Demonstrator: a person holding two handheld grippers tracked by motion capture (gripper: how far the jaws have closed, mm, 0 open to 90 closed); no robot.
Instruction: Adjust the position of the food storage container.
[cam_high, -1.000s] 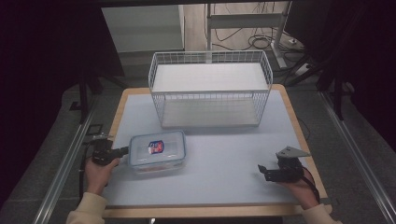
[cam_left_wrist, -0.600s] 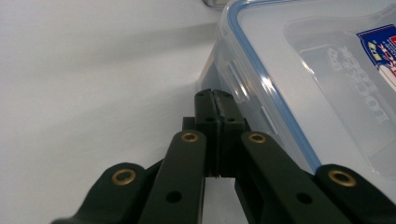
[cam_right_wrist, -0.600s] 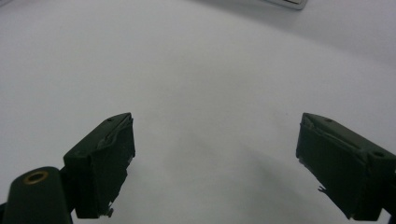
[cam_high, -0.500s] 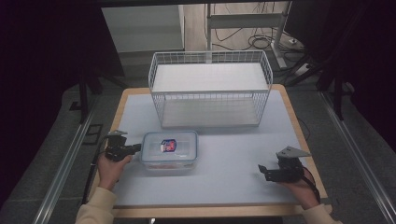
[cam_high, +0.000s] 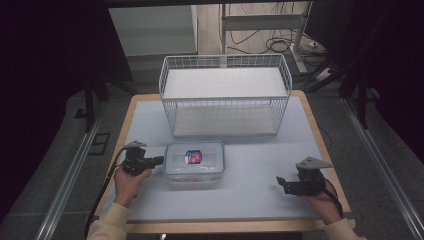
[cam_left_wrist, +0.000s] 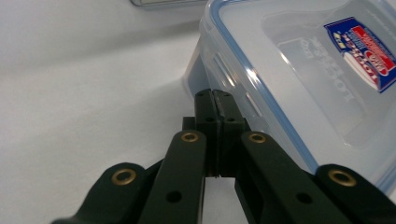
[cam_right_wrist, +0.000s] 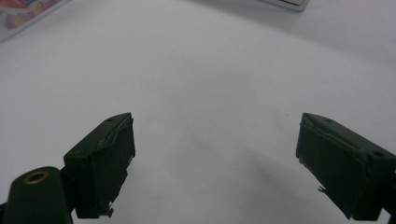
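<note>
Clear plastic container (cam_high: 194, 163), one, blue-rimmed lid, red-and-blue sticker (cam_left_wrist: 362, 53) with print too blurred to read; sits on white table (cam_high: 250, 195) before one wire basket (cam_high: 225, 95), farther right than half a second ago. Left gripper (cam_high: 159, 160) pressed closed, tips touching container's side. Right gripper (cam_high: 281, 181) wide open, holding nothing, well apart.

A clear rectangular plastic container with a blue-sealed lid (cam_high: 194, 163) (cam_left_wrist: 299, 79) (cam_right_wrist: 25, 11) (red-and-blue label on top) lies flat and closed, left of the table's centre, near the white wire basket (cam_high: 224, 95).
</note>
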